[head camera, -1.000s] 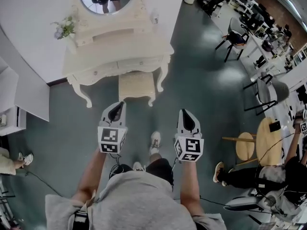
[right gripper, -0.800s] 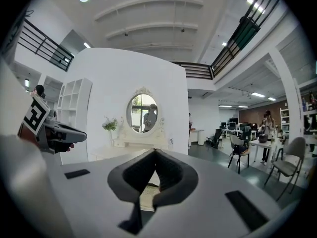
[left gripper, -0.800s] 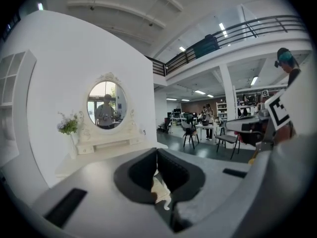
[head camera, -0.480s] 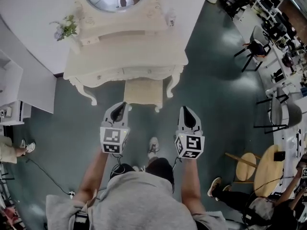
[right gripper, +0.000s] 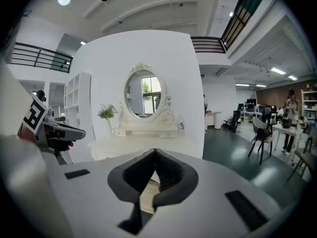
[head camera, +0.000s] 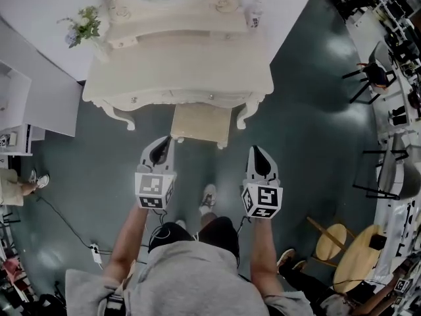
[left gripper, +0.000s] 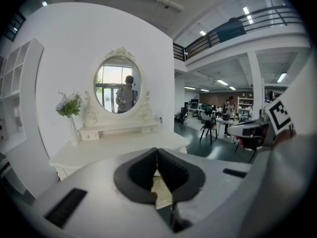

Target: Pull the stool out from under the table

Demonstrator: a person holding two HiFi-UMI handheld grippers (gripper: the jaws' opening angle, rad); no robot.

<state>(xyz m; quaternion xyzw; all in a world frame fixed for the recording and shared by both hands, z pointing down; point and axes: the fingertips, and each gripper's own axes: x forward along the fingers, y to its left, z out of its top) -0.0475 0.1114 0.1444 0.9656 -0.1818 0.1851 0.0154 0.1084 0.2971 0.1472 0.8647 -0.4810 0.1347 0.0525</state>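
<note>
**Both hand-held grippers shut, just short of the tucked-in stool**

The cream stool (head camera: 200, 124) stood partly under the white bench (head camera: 177, 71), with the near edge of its seat showing. The left hand-held gripper (head camera: 160, 147) and right hand-held gripper (head camera: 258, 153) hovered near it, jaws pressed together and holding nothing. Shut jaws could not grasp the seat. A hasty tug might knock the bench's legs and topple the vase of flowers (head camera: 85, 30).

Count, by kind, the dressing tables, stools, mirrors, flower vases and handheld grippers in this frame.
Cream carved dressing table: 1
Cream cushioned stool: 1
Oval white-framed mirror: 1
White vase of flowers: 1
White two-jaw grippers: 2, left gripper and right gripper
Total: 6
</note>
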